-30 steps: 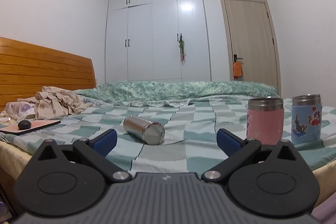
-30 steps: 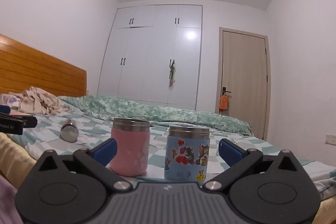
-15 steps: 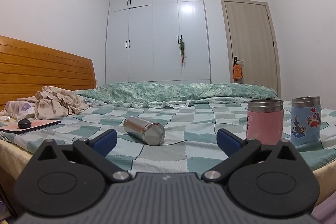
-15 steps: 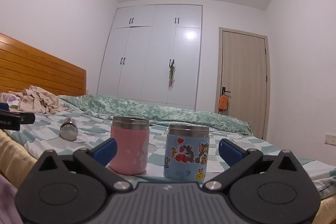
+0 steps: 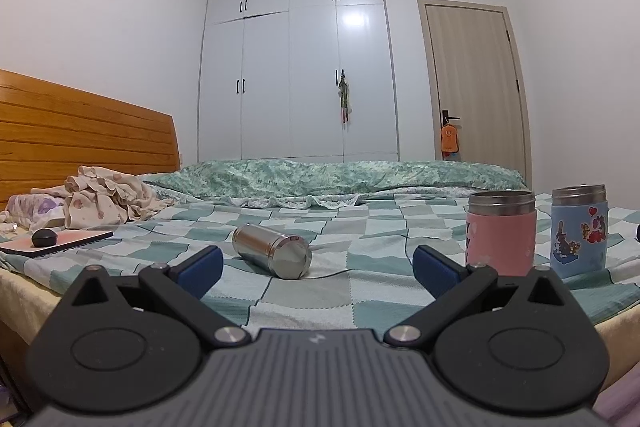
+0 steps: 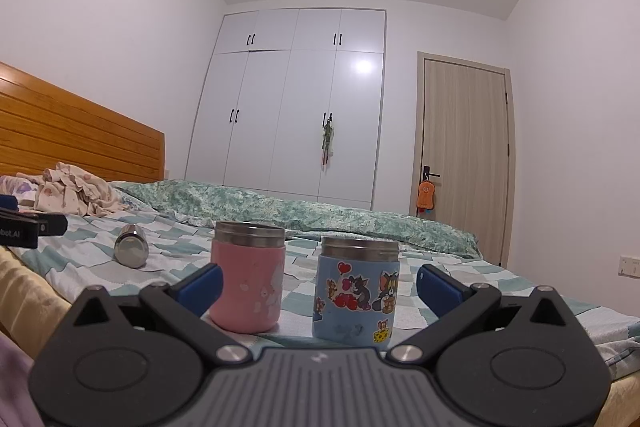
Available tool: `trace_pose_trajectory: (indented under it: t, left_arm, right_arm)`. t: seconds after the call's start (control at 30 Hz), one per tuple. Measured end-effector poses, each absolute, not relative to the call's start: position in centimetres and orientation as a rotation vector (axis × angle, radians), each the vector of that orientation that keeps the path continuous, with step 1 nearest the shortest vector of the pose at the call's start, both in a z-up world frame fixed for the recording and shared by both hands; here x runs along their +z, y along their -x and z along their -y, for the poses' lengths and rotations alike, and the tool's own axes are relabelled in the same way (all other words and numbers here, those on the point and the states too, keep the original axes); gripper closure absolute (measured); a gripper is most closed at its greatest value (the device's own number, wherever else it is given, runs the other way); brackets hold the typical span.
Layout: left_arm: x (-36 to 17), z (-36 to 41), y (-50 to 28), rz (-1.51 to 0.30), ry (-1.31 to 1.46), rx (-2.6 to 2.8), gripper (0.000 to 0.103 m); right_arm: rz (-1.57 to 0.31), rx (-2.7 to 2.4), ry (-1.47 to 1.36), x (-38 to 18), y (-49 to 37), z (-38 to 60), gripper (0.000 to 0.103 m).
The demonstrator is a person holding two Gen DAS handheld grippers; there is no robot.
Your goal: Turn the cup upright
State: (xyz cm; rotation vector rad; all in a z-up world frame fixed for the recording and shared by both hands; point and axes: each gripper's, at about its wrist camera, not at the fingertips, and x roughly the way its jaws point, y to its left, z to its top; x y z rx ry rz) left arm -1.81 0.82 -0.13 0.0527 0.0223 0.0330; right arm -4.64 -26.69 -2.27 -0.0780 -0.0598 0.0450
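1. Left tongs (image 5: 316,263) hung at the near edge of the bed (image 5: 360,291), spread wide with nothing between the blue pads (image 5: 200,265). They were touching nothing.
2. Right tongs (image 6: 318,285) were likewise released and empty. Their pads framed two upright cups without contact.
3. Steel cup (image 5: 273,250) lay on its side on the checked bedcover, just beyond the left tongs and roughly between their pads in that view. One flat round end faced the camera, and the body angled away to the left. Seen from the right wrist, the same cup (image 6: 131,251) lay well to the left, apart from the upright pair.
4. Pink cup (image 6: 248,277) stood upright near the bed edge, steel rim on top. Blue cartoon cup (image 6: 358,293) stood upright just beside it on the right, with a gap between the two.
5. Pad with a dark round object (image 5: 44,237) lay at the left edge of the bed.
6. Crumpled clothes (image 5: 106,201) were heaped before the wooden headboard (image 5: 80,135).
7. Green quilt (image 5: 332,177) ran along the far side of the bed.
8. White wardrobe (image 5: 296,67) and door (image 5: 476,83) stood at the far wall.
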Motion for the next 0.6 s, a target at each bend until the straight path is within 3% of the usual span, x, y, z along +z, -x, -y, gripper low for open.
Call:
trace_pose_trajectory:
  t: [0.6]
  left_arm:
    - [-0.20,-1.05,2.12,-0.010,-0.046,0.026,0.000]
  right_arm:
    - [0.063,0.046,0.082,-2.28,4.75,26.71,0.000]
